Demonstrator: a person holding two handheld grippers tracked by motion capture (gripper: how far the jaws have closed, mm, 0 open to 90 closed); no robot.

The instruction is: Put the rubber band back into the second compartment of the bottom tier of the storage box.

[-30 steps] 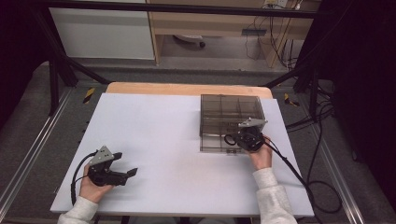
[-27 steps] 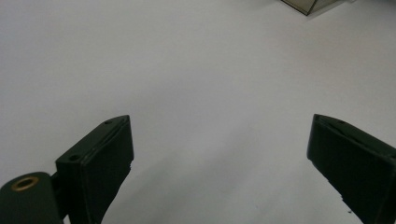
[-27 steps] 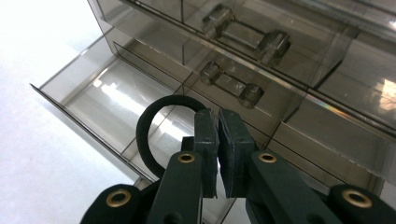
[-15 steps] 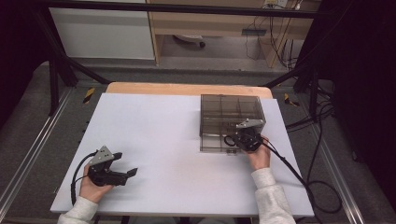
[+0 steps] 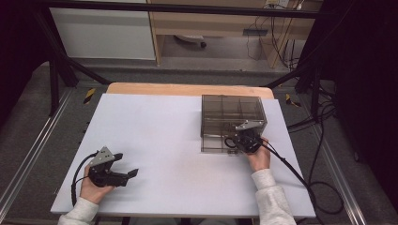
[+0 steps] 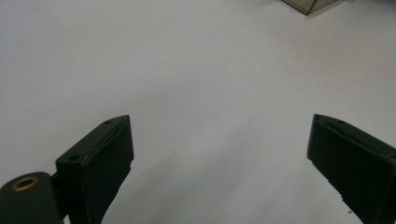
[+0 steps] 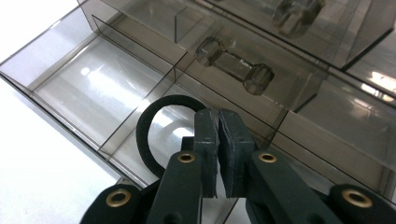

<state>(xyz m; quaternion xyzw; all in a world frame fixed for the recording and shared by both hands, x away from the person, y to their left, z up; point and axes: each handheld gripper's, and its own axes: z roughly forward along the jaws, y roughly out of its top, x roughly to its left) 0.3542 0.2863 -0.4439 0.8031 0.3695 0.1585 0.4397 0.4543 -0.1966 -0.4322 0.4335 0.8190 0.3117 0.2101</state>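
**Hair band held over the open drawer**

My right gripper (image 7: 218, 140) sat low in the middle of its own view, jaws clenched on a black elastic hair-band loop (image 7: 156, 133); the loop hung to the left of the jaws, over a front compartment of the pulled-out drawer of the smoky transparent plastic organiser box (image 5: 232, 117); a clear faceted bar handle (image 7: 235, 65) showed just above it; whether the loop touched the drawer floor I could not tell. In the high view my left gripper (image 5: 123, 174) lay at lower left on the white tabletop (image 5: 155, 136), released, jaws wide apart over bare surface, well apart from the box. I judged this the placing step; the next move called for opening the right jaws so the band drops into that compartment, then backing clear of the handle.
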